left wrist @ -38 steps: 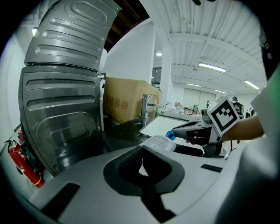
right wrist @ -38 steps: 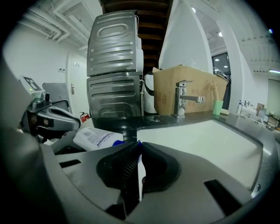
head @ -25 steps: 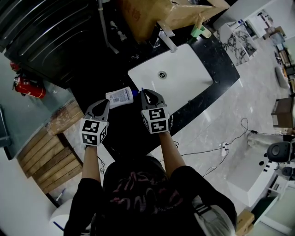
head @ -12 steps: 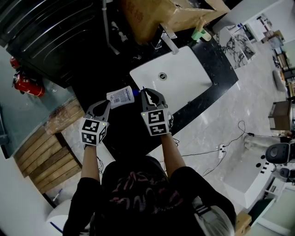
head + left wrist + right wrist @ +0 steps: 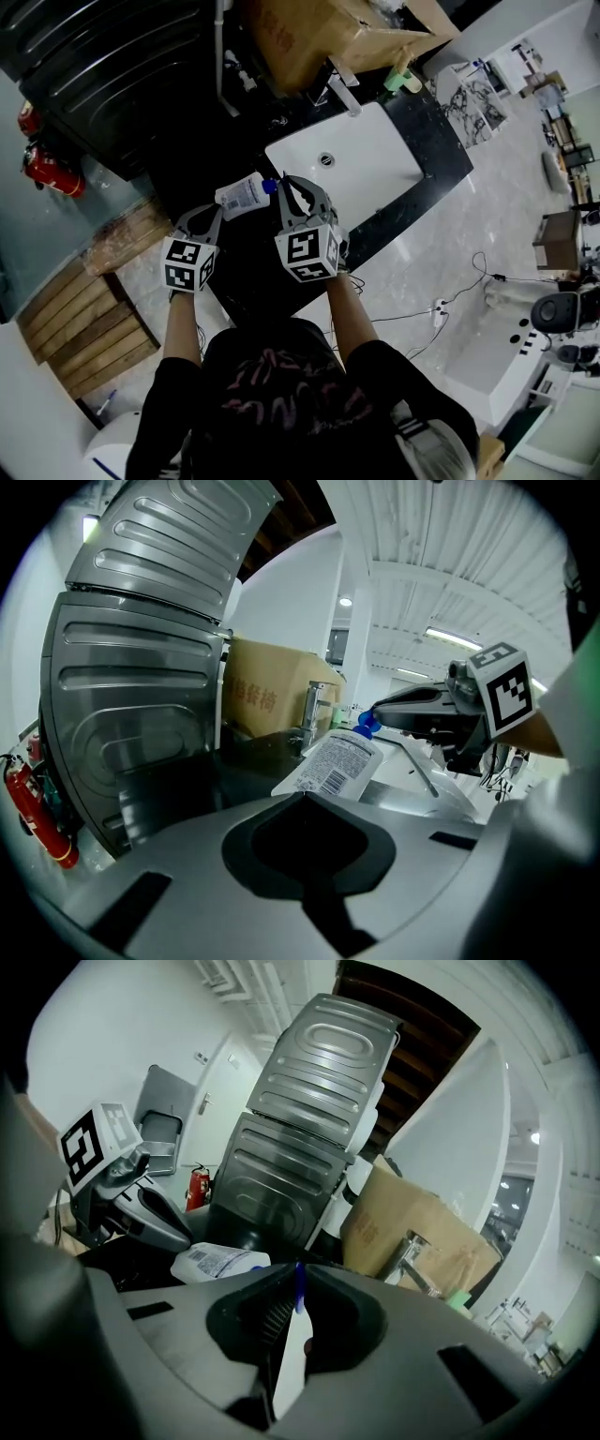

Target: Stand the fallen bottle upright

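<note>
Risen at its blue cap [image 5: 270,186], the bottle [image 5: 246,194] shows a barcoded label [image 5: 330,772].

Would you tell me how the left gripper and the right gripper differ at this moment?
The right gripper is shut on the bottle at its blue cap; the left gripper holds nothing, its jaws together by the bottle's base. The right gripper is on the sink side, the left gripper away from it. Both point at the bottle over the black counter.

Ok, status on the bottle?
Left gripper shut, at base of bottle. Right gripper pinching blue cap, jaws just eased slightly. Bottle tilted, not yet upright. Nothing blocking.
</note>
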The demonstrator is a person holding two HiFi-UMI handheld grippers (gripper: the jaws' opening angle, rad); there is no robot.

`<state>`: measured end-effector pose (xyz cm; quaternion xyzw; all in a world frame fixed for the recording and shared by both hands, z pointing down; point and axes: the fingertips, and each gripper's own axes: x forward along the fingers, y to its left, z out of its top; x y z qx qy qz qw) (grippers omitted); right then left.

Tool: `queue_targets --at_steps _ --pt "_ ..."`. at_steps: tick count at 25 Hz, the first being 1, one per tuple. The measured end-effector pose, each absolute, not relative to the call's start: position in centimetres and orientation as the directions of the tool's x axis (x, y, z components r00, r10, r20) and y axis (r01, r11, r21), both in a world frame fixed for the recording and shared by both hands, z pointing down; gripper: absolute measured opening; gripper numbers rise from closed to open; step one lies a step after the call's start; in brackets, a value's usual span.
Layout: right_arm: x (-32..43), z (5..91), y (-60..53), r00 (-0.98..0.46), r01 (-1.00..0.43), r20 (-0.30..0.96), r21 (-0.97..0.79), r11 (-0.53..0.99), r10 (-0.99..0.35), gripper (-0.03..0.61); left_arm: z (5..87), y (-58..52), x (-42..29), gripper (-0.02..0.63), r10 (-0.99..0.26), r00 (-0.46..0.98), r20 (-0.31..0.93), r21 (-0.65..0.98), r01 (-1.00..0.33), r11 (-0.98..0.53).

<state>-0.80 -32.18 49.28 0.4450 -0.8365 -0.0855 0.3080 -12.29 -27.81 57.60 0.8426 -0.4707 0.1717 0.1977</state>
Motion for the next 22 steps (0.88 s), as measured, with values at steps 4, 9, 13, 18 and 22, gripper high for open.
queue_targets --at_steps 4,9,13,18,22 --pt "-2.2 48.2 -31.5 -0.417 -0.620 0.437 0.504 0.601 -0.797 0.040 57.9 -27.6 -12.7 0.015 -0.728 0.496 0.474 0.172 -0.863 -0.476" --pt "-4.5 46.7 -30.3 -0.422 -0.498 0.435 0.622 0.604 -0.796 0.041 58.0 -27.4 -13.2 0.015 -0.719 0.487 0.496 0.151 -0.864 -0.480" --pt "-6.5 46.0 -29.6 -0.450 -0.384 0.417 0.709 0.592 -0.790 0.041 58.2 -27.1 -13.5 0.015 -0.701 0.477 0.530 0.119 -0.860 -0.496" --pt "-9.1 45.4 -28.2 -0.497 -0.250 0.411 0.775 0.580 -0.764 0.044 58.6 -26.6 -13.8 0.015 -0.675 0.462 0.576 0.081 -0.853 -0.515" --pt "-10.7 45.2 -27.5 -0.511 -0.167 0.419 0.808 0.565 -0.751 0.046 58.9 -26.3 -14.1 0.017 -0.665 0.456 0.592 0.079 -0.853 -0.516"
